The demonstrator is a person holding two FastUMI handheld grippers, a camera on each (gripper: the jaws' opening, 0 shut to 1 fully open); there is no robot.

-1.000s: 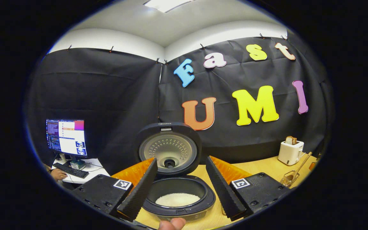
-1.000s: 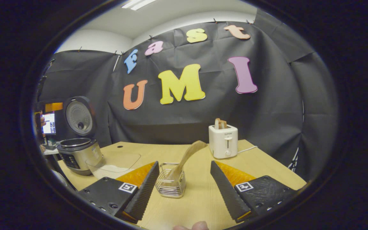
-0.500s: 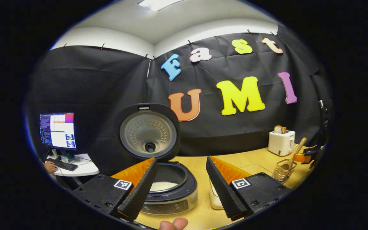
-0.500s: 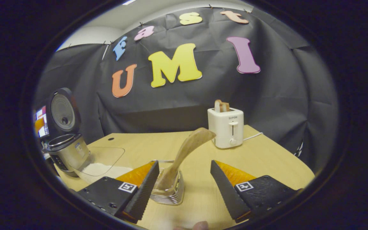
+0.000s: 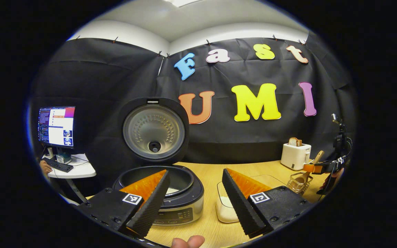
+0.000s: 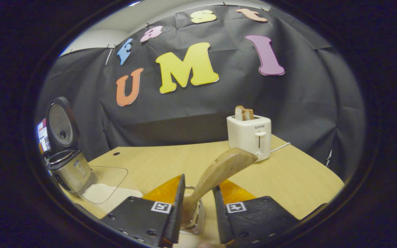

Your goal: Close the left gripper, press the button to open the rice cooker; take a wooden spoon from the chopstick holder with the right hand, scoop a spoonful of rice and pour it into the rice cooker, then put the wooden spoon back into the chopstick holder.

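Wooden and pale, the spoon (image 6: pixel 219 172) stands tilted in the wire chopstick holder (image 6: pixel 193 215) on the worktop (image 6: pixel 157 162), its broad end leaning up and to the right. The right claw (image 6: pixel 195 213) has its two fingers drawn in close on either side of the shaft just above the holder's rim; they look to be touching or nearly touching the wood, but a firm pinch cannot be told from this angle. In the left gripper view the same holder (image 5: pixel 297 182) and spoon (image 5: pixel 317 156) sit far to the right, near the toaster (image 5: pixel 295 155).

The left claw (image 5: pixel 193 203) is spread wide and holds nothing, hanging in front of the rice cooker (image 5: pixel 171 203), whose lid (image 5: pixel 153 128) is already up, some white rice showing in the pot. A clear tub of rice (image 5: pixel 227 210) sits just beside the cooker on its right, also seen in the right gripper view (image 6: pixel 105 187).

The step in hand appears to be taking the spoon. The likely trouble is the grip: the shaft is slanted and smooth, so fingers closing on it off-centre could let it swivel or slide. Lifting along the wrong line could drag the light wire holder up with the spoon or tip it over. A loose hold would also let the bowl end sag later, spilling rice between tub and cooker.
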